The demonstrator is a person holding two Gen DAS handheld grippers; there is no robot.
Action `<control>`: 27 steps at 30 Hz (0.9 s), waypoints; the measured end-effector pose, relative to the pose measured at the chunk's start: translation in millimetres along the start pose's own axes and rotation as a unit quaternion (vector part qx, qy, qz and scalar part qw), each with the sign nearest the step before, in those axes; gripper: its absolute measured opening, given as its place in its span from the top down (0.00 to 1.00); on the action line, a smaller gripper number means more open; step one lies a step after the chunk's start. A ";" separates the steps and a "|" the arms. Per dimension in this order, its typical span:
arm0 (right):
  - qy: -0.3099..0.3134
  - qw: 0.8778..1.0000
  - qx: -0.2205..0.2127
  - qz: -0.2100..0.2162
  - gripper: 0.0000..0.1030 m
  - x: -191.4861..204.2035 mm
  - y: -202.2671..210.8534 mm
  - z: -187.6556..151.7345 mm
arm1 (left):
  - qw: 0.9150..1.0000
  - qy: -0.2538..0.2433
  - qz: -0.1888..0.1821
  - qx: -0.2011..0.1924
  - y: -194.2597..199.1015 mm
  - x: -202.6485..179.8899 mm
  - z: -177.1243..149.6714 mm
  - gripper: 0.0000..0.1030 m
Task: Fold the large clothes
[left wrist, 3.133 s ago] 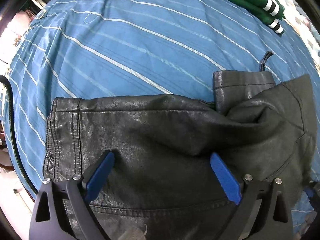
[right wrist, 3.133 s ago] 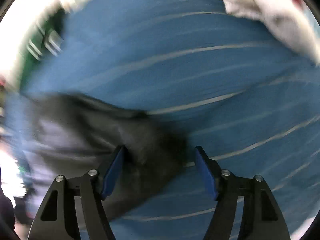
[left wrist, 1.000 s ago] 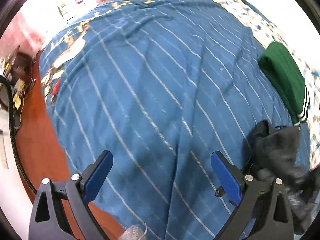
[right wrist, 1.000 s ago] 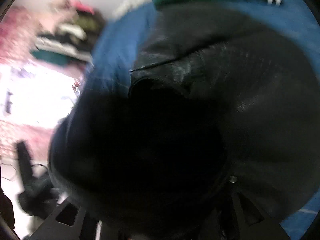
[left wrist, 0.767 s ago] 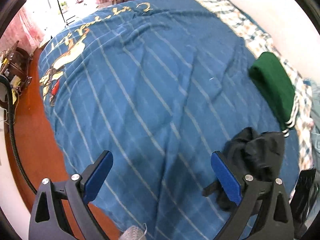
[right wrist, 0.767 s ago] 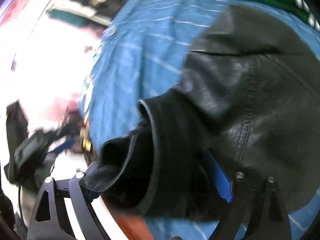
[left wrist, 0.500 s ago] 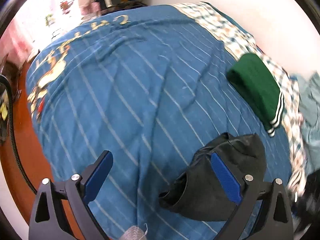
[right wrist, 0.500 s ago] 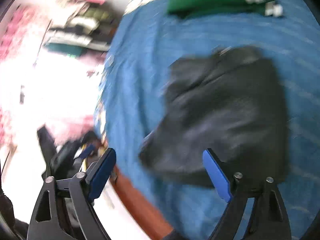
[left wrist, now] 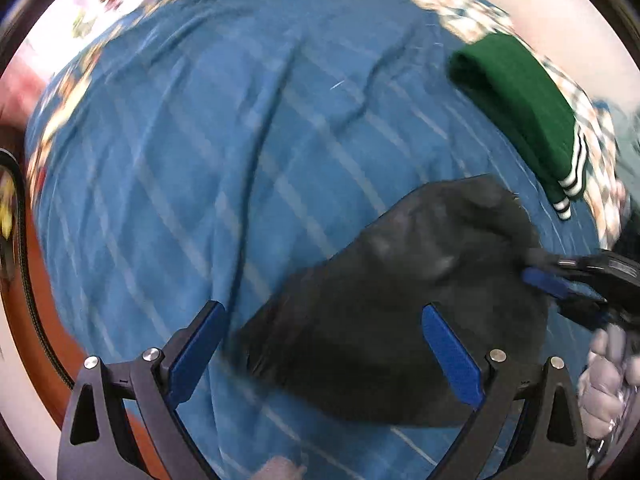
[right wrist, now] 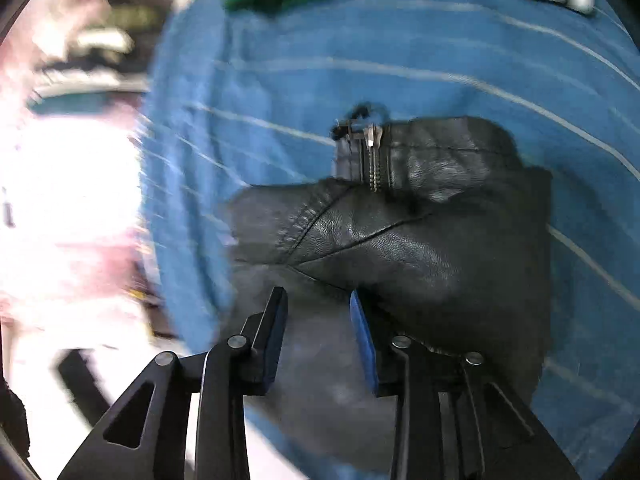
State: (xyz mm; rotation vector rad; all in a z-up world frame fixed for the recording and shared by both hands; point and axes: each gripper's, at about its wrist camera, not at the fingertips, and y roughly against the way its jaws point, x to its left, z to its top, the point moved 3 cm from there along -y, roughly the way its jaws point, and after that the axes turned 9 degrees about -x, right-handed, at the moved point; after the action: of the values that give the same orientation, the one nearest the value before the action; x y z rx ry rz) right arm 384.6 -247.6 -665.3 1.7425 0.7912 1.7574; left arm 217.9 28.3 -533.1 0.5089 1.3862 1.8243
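Your left gripper (left wrist: 324,354) gapes empty; your right gripper (right wrist: 318,340) is closing, nothing pinched yet. The jacket (right wrist: 420,248), frame centre, looks heavy, slick, floppy: grab a seamed edge.

1. A blue bedspread (left wrist: 248,152) with thin white stripes fills most of both views, creased near twelve o'clock.
2. A patterned border (left wrist: 60,112) runs along its edge at ten o'clock in the left view.
3. A checked sheet (left wrist: 460,12) shows at one o'clock.
4. A reddish wooden floor (left wrist: 44,320) lies at eight o'clock.
5. A black cable (left wrist: 20,240) curves at nine o'clock.
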 end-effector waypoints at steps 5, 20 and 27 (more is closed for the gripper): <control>-0.043 0.998 -0.041 -0.030 0.37 -46.3 73.9 -36.4 | 0.988 0.130 -0.048 0.067 -16.0 31.0 -49.5 0.03; -0.015 0.997 -0.066 -0.024 0.53 -33.9 74.2 -51.4 | 0.974 0.211 -0.086 -0.011 -25.2 47.0 -65.1 0.78; 0.060 0.996 -0.004 -0.072 0.86 6.8 -44.3 8.8 | 0.970 0.222 -0.097 0.000 -46.2 53.3 -65.5 0.72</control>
State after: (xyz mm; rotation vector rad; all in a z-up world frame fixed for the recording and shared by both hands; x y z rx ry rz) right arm 391.9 -212.1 -693.1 1.5437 0.9350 1.7779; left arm 154.0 33.4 -604.9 -0.0479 1.6637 1.8416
